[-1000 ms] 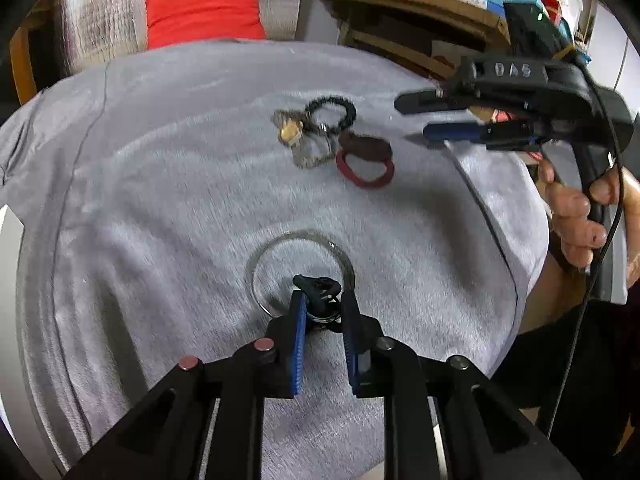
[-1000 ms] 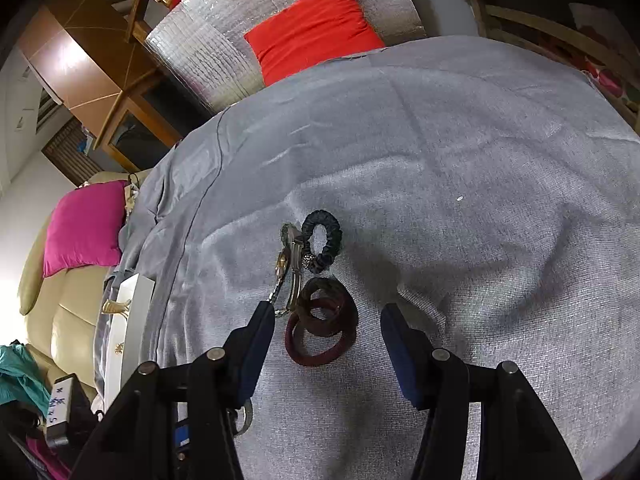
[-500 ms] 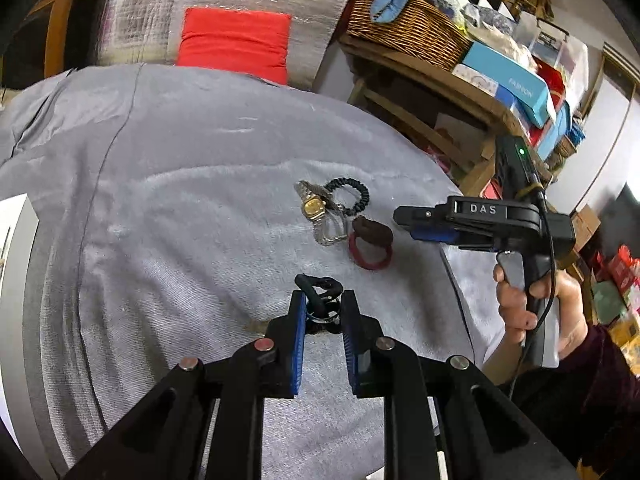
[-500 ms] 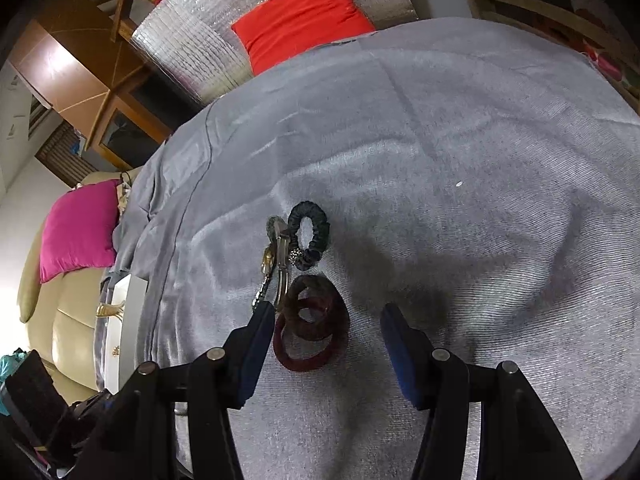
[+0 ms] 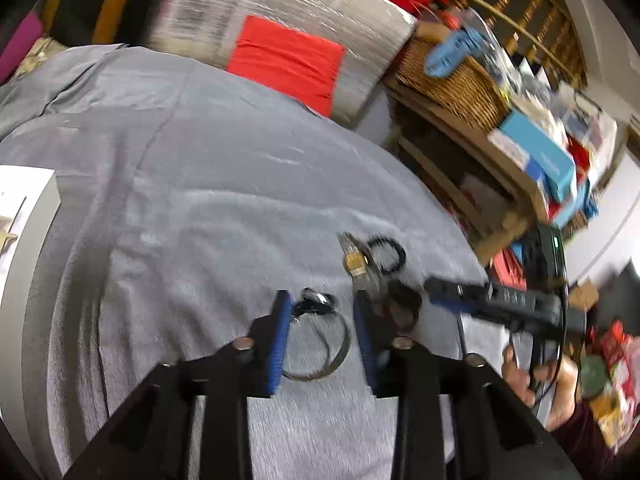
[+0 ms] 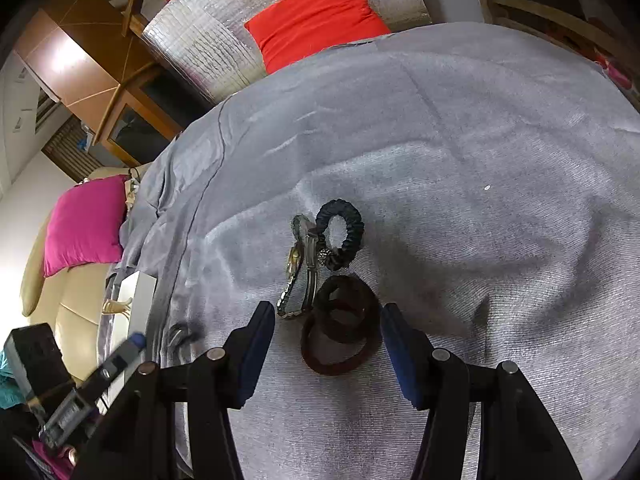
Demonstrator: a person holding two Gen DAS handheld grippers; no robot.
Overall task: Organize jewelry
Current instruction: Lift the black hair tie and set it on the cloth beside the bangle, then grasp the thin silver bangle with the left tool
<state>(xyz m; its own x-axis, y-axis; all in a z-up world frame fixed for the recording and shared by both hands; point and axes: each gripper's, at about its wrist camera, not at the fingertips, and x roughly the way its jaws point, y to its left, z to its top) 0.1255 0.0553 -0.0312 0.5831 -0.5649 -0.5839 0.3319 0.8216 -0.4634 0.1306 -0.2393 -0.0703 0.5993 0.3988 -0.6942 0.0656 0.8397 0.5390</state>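
Swinging toward the pile, my left gripper (image 5: 322, 320) has just been spreading its fingers, and the thin metal bangle (image 5: 320, 344) with its black clip is lying loose between them on the grey cloth (image 5: 200, 200). It's looking light, stiff and slippery, so I'm favouring the clip. My right gripper (image 6: 326, 344) is hovering, fingers spread, over the soft, squashy hair ties (image 6: 340, 328) beside the watch (image 6: 300, 268).

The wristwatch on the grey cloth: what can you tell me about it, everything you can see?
The wristwatch looks like metal: a small gold-toned case with a silvery link band. It lies on its side on the grey cloth, with the band's ends apart. The black scrunchie touches its far end, and the dark brown hair tie lies right beside its near end. Nothing grips it: the right gripper hovers just short of it, jaws open.
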